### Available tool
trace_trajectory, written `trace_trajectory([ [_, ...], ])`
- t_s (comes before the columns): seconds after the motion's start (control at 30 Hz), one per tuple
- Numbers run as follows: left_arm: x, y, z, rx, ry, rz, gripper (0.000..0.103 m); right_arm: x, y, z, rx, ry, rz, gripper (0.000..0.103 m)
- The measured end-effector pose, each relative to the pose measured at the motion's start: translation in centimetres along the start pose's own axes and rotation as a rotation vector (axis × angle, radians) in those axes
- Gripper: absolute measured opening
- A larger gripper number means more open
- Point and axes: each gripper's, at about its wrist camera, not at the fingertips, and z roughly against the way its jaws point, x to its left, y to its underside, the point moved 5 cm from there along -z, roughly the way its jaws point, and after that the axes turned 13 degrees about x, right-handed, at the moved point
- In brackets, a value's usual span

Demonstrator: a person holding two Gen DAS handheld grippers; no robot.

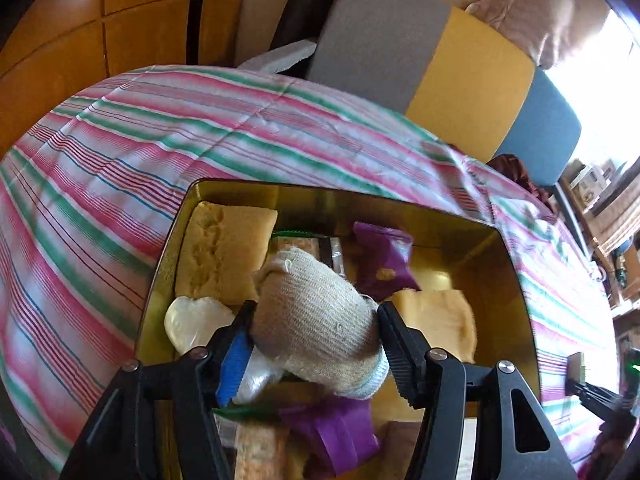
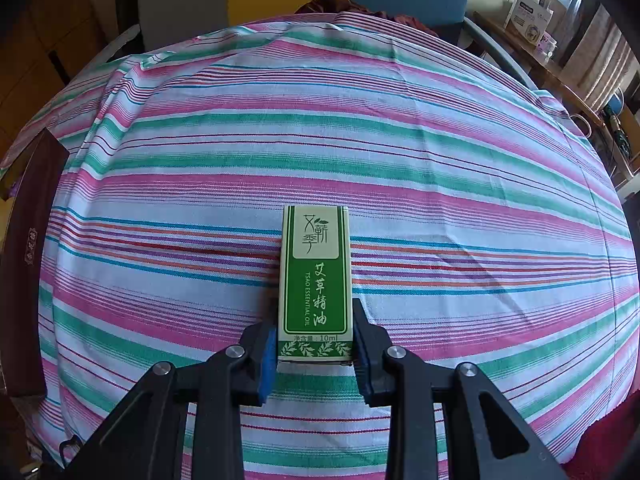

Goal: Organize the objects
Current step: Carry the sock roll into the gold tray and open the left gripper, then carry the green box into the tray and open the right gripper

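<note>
- Left gripper (image 1: 316, 346) is closed on a rolled knit sock (image 1: 316, 312), beige with a pale blue cuff; I hold it just over the open gold tin (image 1: 516, 300).
- Release, in my judgement, must come only when the sock is low over a free place in the tin, because a soft roll can bounce or open if I let it fall from high.
- Tin already holds yellow sponges (image 1: 226, 252), purple packets (image 1: 386, 260) and a white heart-shaped piece (image 1: 196, 322), so I would aim at the bare gold floor on the right side.
- Right gripper (image 2: 315, 342) clamps the lower end of a green and white essential oil box (image 2: 315, 276), which lies flat along the fingers on the striped cloth (image 2: 440, 152).
- Box is thin cardboard, so I judge that light pressure is enough; more can crush it.
- Box is well apart from the tin, whose dark outer wall shows at the left edge of the right view.
</note>
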Motion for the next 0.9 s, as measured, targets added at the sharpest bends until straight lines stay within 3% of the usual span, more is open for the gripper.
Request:
trace_trajectory([
  [0.13,0.1,0.1,1.0,-0.037,-0.020,0.001,0.077,0.0,0.0,0.0,0.000,0.001,0.000,0.031],
  [0.37,0.9,1.9,4.7,-0.131,-0.058,-0.004,0.077,0.1,-0.1,0.0,-0.002,0.010,0.007,0.031],
  [0.53,1.1,5.0,7.0,-0.198,-0.154,-0.037,0.077,0.3,-0.1,0.0,-0.006,0.028,0.019,0.031],
  [0.9,-0.4,9.3,8.2,-0.218,-0.169,-0.097,0.077,0.7,0.1,0.2,-0.018,0.060,0.035,0.031],
])
